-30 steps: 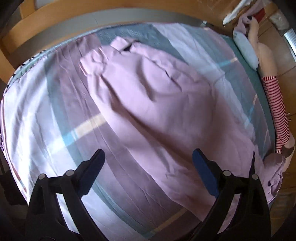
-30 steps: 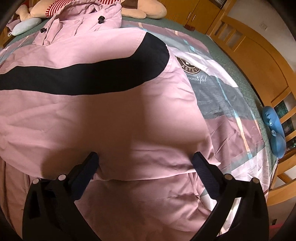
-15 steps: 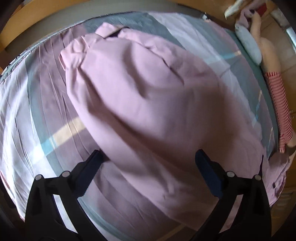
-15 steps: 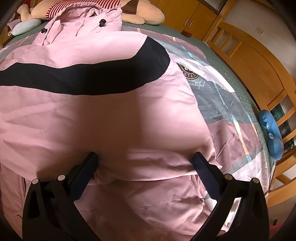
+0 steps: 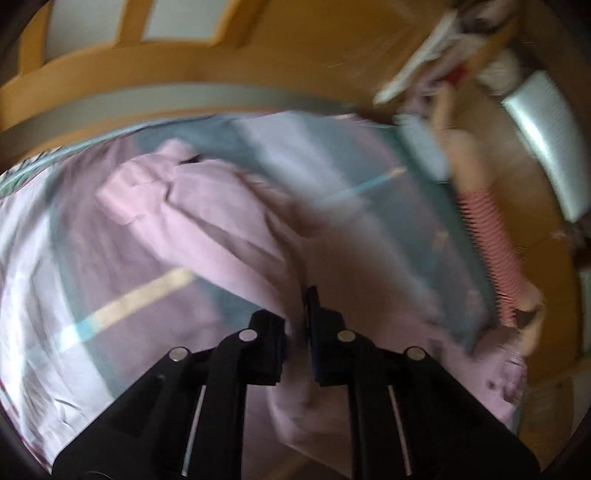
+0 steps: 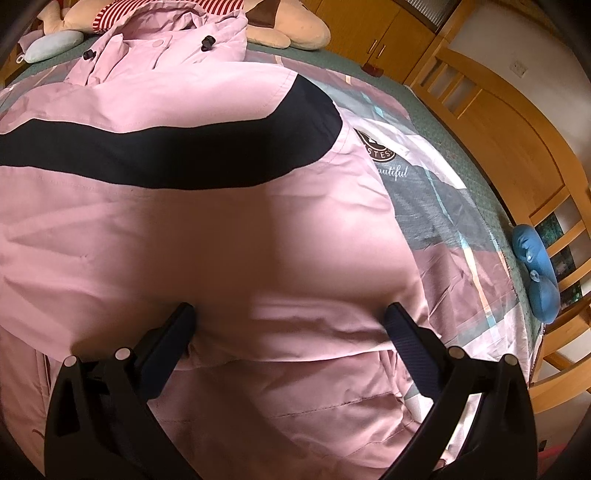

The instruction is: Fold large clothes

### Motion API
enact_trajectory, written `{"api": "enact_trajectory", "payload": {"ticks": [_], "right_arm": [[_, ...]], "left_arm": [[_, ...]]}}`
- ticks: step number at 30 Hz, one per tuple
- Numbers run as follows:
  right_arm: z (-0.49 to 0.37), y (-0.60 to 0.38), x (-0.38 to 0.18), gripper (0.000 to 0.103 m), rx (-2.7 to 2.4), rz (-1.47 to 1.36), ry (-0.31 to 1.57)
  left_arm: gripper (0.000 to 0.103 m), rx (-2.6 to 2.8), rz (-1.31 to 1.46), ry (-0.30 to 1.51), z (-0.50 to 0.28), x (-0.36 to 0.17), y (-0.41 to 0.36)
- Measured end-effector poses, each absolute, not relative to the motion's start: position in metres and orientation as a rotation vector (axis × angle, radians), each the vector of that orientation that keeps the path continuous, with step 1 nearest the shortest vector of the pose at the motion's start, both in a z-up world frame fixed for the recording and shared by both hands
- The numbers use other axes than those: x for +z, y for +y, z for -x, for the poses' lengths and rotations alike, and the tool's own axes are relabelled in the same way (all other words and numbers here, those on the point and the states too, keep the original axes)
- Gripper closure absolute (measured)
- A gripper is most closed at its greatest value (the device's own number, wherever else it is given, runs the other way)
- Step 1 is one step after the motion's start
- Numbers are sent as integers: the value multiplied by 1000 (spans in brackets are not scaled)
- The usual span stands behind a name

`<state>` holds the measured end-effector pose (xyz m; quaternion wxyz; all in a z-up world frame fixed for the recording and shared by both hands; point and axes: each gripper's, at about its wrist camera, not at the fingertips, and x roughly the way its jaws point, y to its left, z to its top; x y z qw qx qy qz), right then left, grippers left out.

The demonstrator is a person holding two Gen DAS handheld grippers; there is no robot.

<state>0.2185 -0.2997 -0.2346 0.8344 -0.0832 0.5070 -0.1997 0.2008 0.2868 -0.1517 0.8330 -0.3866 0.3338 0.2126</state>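
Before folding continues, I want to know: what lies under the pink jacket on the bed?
The pink jacket lies on a striped bedsheet, whose printed logo shows at the jacket's edge. Whatever is under its middle is covered and cannot be seen.

Bedsheet (image 6: 454, 229) right of jacket (image 6: 207, 236) free; plush toy (image 6: 291, 27) blocks far edge.

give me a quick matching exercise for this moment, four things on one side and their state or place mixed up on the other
Things:
1. left tongs
2. right tongs
3. pink jacket
4. blue neck pillow

States or places:
A. open, fingers spread above the fabric
B. at the bed's edge by the wooden frame
C. shut on a fold of pink cloth
D. spread on the bed, dark band across it

Pairs: 1-C, 2-A, 3-D, 4-B
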Motion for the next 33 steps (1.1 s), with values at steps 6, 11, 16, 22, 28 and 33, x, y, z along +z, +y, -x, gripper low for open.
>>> {"api": "enact_trajectory", "payload": {"ticks": [6, 11, 16, 22, 28, 33], "right_arm": [[-220, -305, -234, 1, -412, 137, 1097], [-223, -320, -233, 1, -381, 19, 1136], [-224, -322, -232, 1, -371, -3, 1149], [-214, -353, -215, 1, -364, -275, 1096], [-195, -383, -196, 1, -171, -728, 937], [-209, -363, -203, 1, 178, -935, 954]], "left_arm": [[86, 132, 560, 680, -204, -98, 186], [62, -43, 64, 655, -186, -88, 49], [66, -334, -240, 800, -170, -132, -59], [47, -427, -321, 719, -148, -120, -88], [13, -381, -153, 577, -160, -79, -33], [11, -128, -12, 755, -208, -100, 20]]}}
